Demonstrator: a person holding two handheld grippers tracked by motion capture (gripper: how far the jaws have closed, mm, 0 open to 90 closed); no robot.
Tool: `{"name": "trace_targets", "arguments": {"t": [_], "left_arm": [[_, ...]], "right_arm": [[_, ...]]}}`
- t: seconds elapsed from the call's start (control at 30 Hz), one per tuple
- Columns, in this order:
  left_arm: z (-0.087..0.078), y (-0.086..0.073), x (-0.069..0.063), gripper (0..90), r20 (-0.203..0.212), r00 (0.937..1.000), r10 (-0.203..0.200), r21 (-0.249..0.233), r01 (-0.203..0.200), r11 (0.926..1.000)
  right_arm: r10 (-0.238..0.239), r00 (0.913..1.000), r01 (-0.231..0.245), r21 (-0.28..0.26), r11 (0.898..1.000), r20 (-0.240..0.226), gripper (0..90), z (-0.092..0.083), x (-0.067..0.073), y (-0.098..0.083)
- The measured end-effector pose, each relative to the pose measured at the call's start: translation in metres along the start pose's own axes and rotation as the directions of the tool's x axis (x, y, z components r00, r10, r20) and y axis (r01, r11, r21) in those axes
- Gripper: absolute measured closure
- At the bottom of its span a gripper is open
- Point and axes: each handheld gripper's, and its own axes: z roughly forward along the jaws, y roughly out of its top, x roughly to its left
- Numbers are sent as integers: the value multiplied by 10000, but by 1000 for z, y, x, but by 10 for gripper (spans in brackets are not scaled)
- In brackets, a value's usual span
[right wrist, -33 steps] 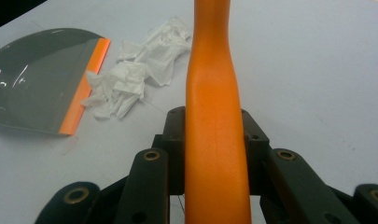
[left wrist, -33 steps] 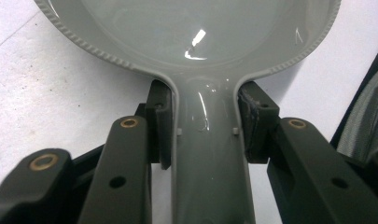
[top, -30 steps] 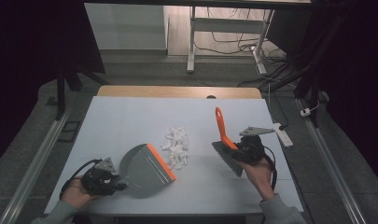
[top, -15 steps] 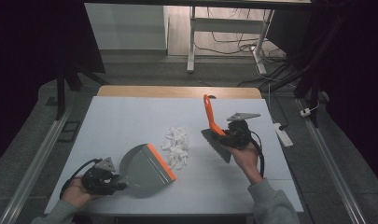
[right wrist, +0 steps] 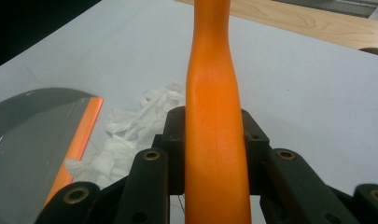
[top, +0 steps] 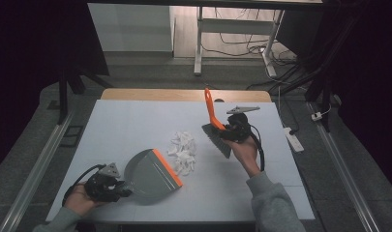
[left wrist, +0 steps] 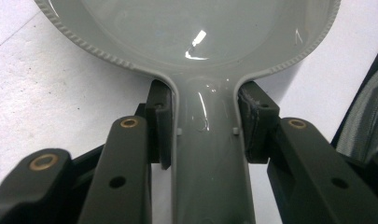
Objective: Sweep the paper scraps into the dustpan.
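We see the left gripper (top: 120, 189) clamped on the handle of the grey plastic dustpan with orange lip (top: 152, 174), flat on the white table (top: 121, 130). The right gripper (top: 226, 130) grips the orange-handled brush (top: 214, 121), raised beside the crumpled white paper scraps (top: 184, 152).

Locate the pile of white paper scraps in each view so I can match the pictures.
High view: the pile of white paper scraps lies mid-table, just beyond the grey dustpan's orange lip.
Left gripper view: no scraps here; the frame looks along the dustpan handle.
Right gripper view: scraps sit left of the orange brush handle.
Shared landmark: the grey dustpan.
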Motion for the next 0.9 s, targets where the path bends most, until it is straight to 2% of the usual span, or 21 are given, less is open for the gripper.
{"name": "trace_targets", "arguments": {"t": [0.27,0.5,0.67,0.9], "left_arm": [[1,1,0,616,33,10000,-17,8,17,10000],[1,1,0,616,47,10000,4,5,-4,10000],[1,1,0,615,95,9999,-42,3,42,10000],[1,1,0,616,112,9999,-15,11,15,10000]], "right_arm": [[42,10000,-43,97,9999,86,704,13,-6,7],[-13,9999,8,330,9995,167,704,29,-6,15],[-241,9995,228,642,9977,195,703,48,-3,22],[-279,9995,266,930,9953,123,704,72,-1,27]]}}
